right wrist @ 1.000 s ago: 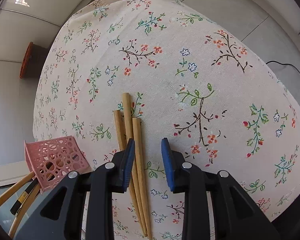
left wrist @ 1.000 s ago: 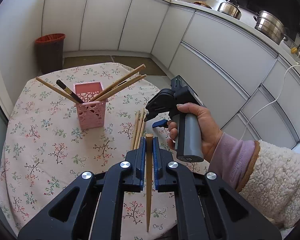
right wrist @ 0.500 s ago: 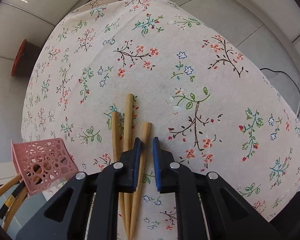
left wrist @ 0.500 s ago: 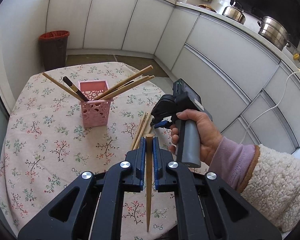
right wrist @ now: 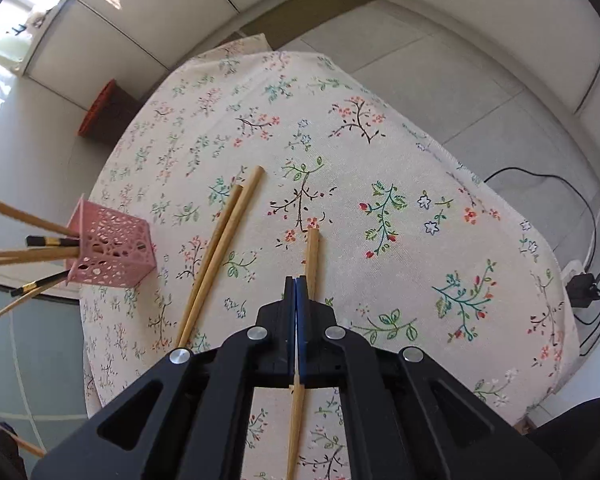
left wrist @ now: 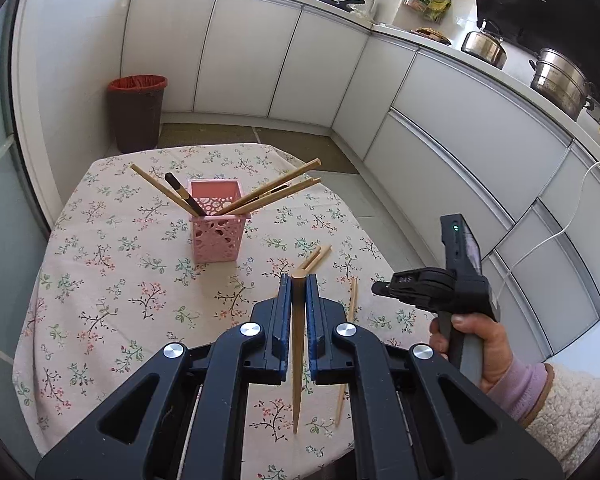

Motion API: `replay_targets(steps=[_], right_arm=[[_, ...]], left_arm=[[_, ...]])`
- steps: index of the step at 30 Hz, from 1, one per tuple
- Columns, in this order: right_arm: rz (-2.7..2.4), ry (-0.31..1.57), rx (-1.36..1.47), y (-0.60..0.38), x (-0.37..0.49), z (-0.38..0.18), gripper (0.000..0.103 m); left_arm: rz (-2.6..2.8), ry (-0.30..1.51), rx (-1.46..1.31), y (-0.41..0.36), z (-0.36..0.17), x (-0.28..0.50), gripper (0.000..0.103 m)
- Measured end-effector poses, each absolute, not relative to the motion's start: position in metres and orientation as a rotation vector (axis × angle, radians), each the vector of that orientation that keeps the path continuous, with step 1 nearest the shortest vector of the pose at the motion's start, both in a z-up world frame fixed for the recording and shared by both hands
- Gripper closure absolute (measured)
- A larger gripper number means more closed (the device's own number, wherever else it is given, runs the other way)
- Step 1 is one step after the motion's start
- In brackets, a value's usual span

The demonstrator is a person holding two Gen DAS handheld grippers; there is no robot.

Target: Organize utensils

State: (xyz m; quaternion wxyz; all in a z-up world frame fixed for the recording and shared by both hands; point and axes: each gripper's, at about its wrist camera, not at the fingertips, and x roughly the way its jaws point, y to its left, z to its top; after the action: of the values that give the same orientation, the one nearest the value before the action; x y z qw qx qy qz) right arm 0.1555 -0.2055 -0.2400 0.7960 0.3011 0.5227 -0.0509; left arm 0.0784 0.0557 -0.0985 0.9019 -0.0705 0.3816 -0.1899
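Left wrist view: left gripper (left wrist: 299,296) and right gripper (right wrist: 296,300) jaws each clamp one chopstick (right wrist: 311,256), bound for pink holder (left wrist: 217,222).

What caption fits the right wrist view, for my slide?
Right gripper clamps one chopstick above floral tablecloth; two more lie beside pink holder.

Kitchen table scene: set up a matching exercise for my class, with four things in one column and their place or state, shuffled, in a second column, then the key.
Things:
1. left gripper
2. pink holder
3. two loose chopsticks
4. bin

Place or state:
A. lying side by side on the tablecloth
B. on the floor beyond the table
C. shut on one chopstick
D. upright, chopsticks leaning out

Pairs: 1-C, 2-D, 3-A, 4-B
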Motion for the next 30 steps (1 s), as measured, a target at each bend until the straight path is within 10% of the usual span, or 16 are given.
replay_targets(steps=[10, 15, 23, 26, 30], right_arm=[[-0.059, 1.166, 0.732, -0.22, 0.151, -0.228, 0.097], [-0.116, 1.209, 0.691, -0.209, 0.179, -0.248, 0.065], [-0.212, 1.362, 0.541, -0.171, 0.226, -0.29, 0.065], [-0.253, 1.33, 0.482, -0.164, 0.225, -0.292, 0.094], [-0.229, 1.282, 0.64, -0.187, 0.211, -0.293, 0.095]], left_arm=[[-0.337, 0.746, -0.153, 0.061, -0.072, 0.066, 0.097], [-0.341, 0.745, -0.153, 0.061, -0.073, 0.068, 0.097], [-0.367, 0.707, -0.153, 0.067, -0.065, 0.073, 0.097], [-0.37, 0.688, -0.161, 0.072, -0.06, 0.073, 0.097], [-0.364, 0.678, -0.167, 0.074, -0.056, 0.075, 0.097]])
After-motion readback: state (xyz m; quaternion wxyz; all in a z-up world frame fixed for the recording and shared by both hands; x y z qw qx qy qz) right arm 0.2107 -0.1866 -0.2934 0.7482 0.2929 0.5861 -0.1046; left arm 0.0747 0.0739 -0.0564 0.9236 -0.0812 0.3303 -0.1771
